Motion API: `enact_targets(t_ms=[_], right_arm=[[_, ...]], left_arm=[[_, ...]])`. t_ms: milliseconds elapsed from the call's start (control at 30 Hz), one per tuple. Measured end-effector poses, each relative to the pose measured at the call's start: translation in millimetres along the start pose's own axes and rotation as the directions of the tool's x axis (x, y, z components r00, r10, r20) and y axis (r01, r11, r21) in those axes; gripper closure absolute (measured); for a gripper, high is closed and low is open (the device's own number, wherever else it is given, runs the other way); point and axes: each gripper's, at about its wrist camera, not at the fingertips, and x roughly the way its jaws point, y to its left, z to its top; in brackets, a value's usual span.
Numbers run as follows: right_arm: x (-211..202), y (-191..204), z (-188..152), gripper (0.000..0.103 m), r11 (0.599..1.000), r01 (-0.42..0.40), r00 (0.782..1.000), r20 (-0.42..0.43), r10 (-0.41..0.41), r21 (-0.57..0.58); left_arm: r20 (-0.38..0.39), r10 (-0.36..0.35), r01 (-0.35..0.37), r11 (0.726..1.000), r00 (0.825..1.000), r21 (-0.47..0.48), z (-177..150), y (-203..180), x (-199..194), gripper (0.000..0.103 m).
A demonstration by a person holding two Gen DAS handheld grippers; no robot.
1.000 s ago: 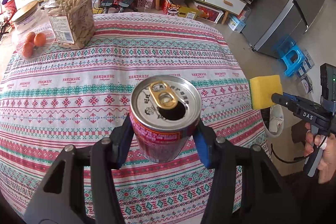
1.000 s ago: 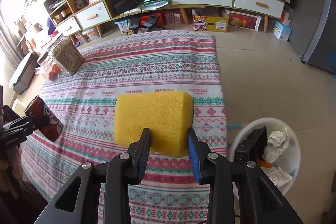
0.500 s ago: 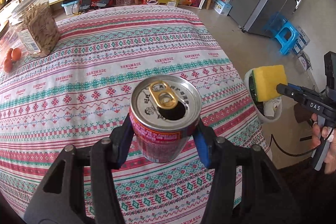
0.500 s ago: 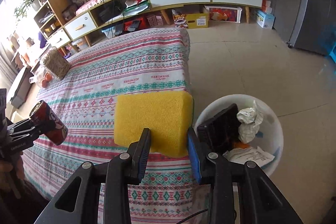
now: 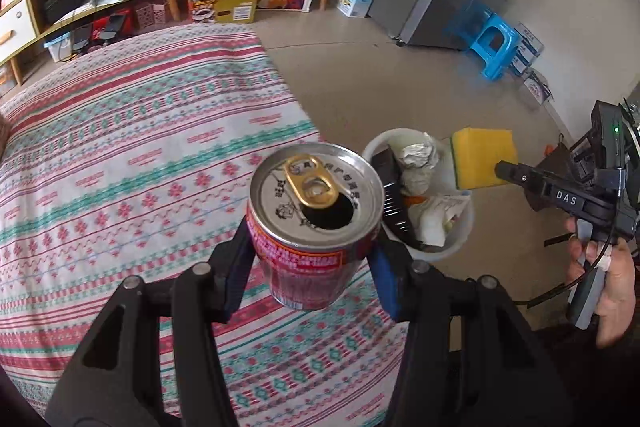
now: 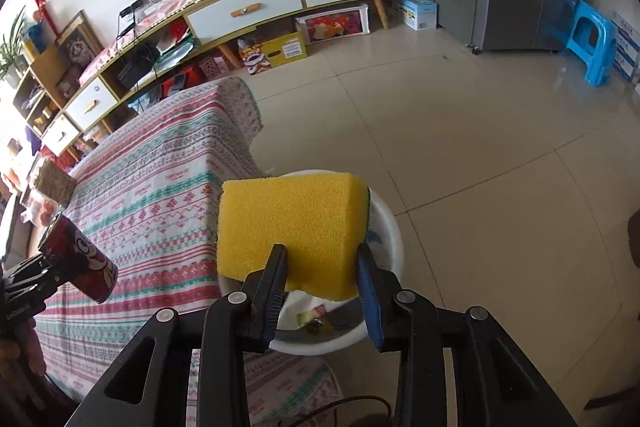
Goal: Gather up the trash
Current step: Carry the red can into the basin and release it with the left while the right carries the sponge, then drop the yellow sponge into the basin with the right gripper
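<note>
Item: yellow sponge (image 6: 292,227), clamped in our right tongs (image 6: 322,267), directly over the white bin (image 6: 394,247) on the floor.

Item: red can (image 5: 314,223), upright, clamped in our left tongs (image 5: 312,271), above the bench (image 5: 120,167) edge, left of the bin; we judge the right hand nearer.
</note>
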Motion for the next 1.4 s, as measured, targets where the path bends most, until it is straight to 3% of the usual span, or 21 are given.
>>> enact_targets(t_ms=[267,633,733,800,1133,1400], right_arm=[[-5.0,-48.2,-14.8,0.068,0.997,0.021,1.000,-0.016,-0.020,0.074],[-8.5,-70.8,-17.5,0.068,0.993,0.006,1.000,-0.013,-0.005,0.115],[-8.8,-68.8,-16.6,0.068,0.994,0.013,1.000,-0.010,-0.012,0.108],[-9.4,-66.7,-16.1,0.068,0.995,0.013,1.000,-0.008,-0.013,0.103],[-6.5,-52.9,-11.0,0.067,0.996,0.025,1.000,-0.005,-0.024,0.082],[2.5,-25.9,-0.7,0.067,0.998,0.022,1.000,-0.010,-0.021,0.057]], left_arm=[[-0.022,-0.088,0.090,0.992,0.996,0.085,30.1,-65.2,45.5,0.048],[-0.036,-0.122,0.126,0.983,0.992,0.133,42.3,-94.3,86.9,0.048],[-0.057,-0.141,0.147,0.981,0.988,0.128,41.9,-92.7,87.4,0.041],[-0.044,-0.142,0.147,0.981,0.989,0.127,41.3,-90.8,80.5,0.027],[-0.010,-0.118,0.118,0.987,0.993,0.104,28.5,-56.2,40.1,0.020],[-0.007,-0.031,0.032,0.995,0.999,0.096,2.7,-15.3,10.5,0.017]])
